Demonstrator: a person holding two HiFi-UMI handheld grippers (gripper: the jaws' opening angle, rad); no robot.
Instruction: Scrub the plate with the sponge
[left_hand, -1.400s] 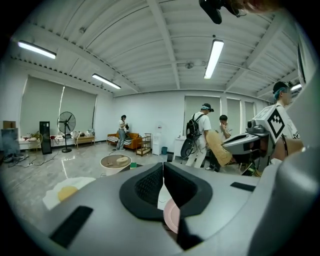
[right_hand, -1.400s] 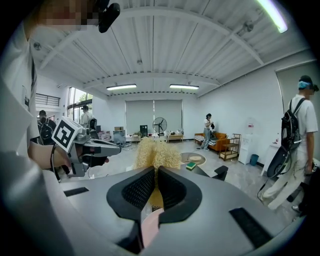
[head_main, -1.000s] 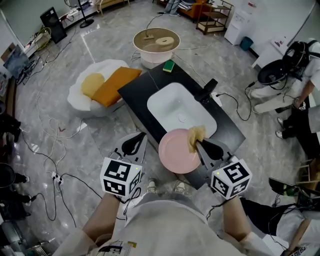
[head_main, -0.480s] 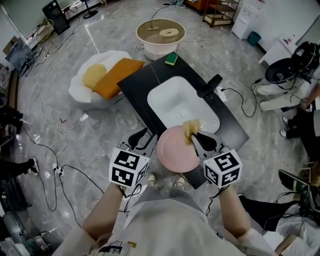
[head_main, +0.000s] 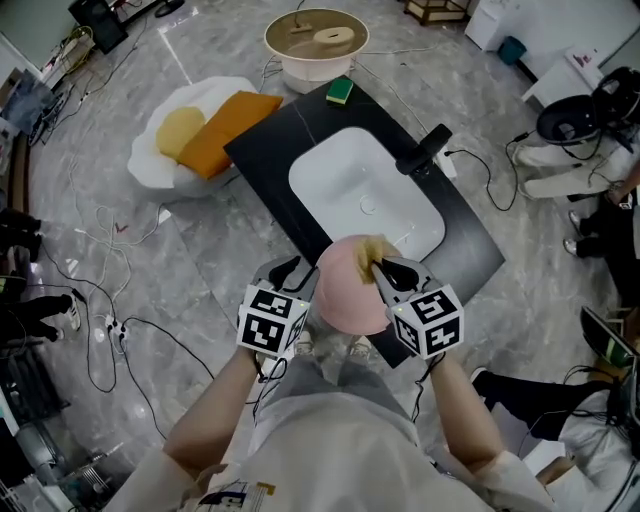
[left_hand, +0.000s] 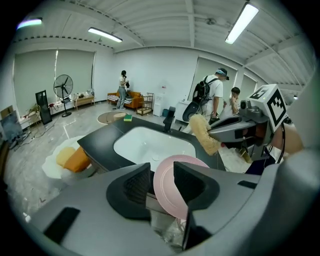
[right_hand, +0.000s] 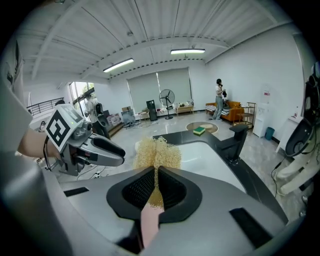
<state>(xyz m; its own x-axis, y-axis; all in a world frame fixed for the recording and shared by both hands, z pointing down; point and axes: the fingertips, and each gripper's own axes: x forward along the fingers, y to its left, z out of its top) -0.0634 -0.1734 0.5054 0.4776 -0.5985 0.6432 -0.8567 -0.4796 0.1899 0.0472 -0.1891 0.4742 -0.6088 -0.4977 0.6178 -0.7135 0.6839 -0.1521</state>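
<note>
A pink plate (head_main: 350, 290) is up on edge over the near corner of the black counter (head_main: 262, 160), between my two grippers. My left gripper (head_main: 290, 272) has its jaws opening, and the plate's rim (left_hand: 170, 177) stands between them with a gap on the left side. My right gripper (head_main: 385, 268) is shut on a yellow mesh sponge (right_hand: 157, 152) that rests against the plate's top edge. In the right gripper view a pink sliver of the plate (right_hand: 149, 222) shows low between those jaws too. The sponge (left_hand: 202, 134) also shows in the left gripper view.
A white sink basin (head_main: 345, 190) with a black faucet (head_main: 425, 150) is set in the counter. A green sponge (head_main: 340, 91) lies at its far corner. Yellow and orange cushions (head_main: 205, 140) lie on the floor at left, with cables around; people sit at right.
The left gripper moved right from the counter's edge to the plate and opened around its rim. The right gripper lifted and tilted the plate towards me, the sponge still in its jaws.
</note>
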